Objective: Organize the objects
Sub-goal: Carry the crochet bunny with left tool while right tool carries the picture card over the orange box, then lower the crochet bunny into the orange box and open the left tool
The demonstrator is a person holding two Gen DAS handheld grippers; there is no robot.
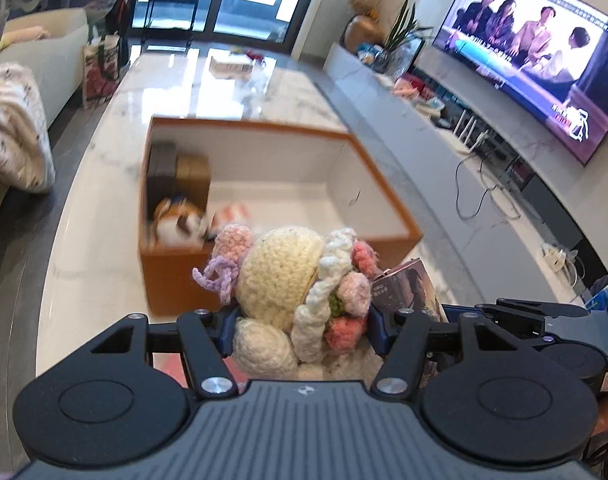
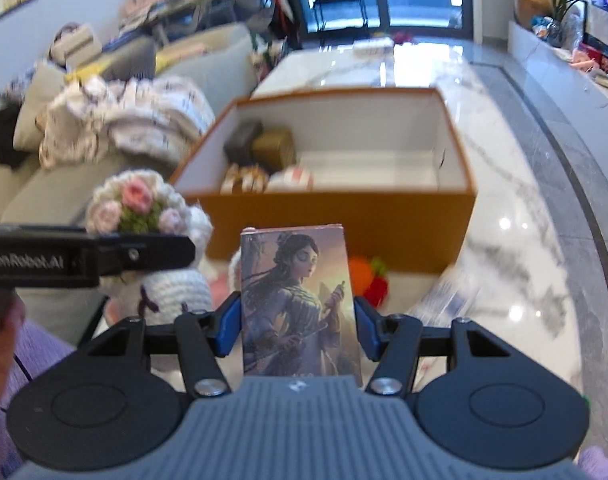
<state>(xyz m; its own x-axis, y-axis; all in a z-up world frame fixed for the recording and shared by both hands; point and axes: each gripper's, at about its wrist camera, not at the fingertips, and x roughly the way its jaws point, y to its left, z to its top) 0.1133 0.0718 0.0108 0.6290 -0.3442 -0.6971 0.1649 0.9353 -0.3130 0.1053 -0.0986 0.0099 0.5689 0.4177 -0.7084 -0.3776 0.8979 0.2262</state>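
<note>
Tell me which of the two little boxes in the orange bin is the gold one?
The gold-brown box on the right; its neighbour, the dark grey box, sits left against the orange bin's wall.

Crocheted doll [image 1: 280, 280]: rough woollen yarn; picture box [image 2: 300, 304]: smooth printed card, slight sheen; orange box [image 1: 264, 184]: matt card, white inside; table [image 1: 232, 80]: glossy polished marble; gripper fingers [image 2: 228, 320]: blue plastic.

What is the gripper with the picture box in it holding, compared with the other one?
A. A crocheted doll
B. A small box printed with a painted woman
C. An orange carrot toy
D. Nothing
B: the right gripper has the illustrated box upright between its blue pads, while the left gripper clamps the crocheted doll.
</note>
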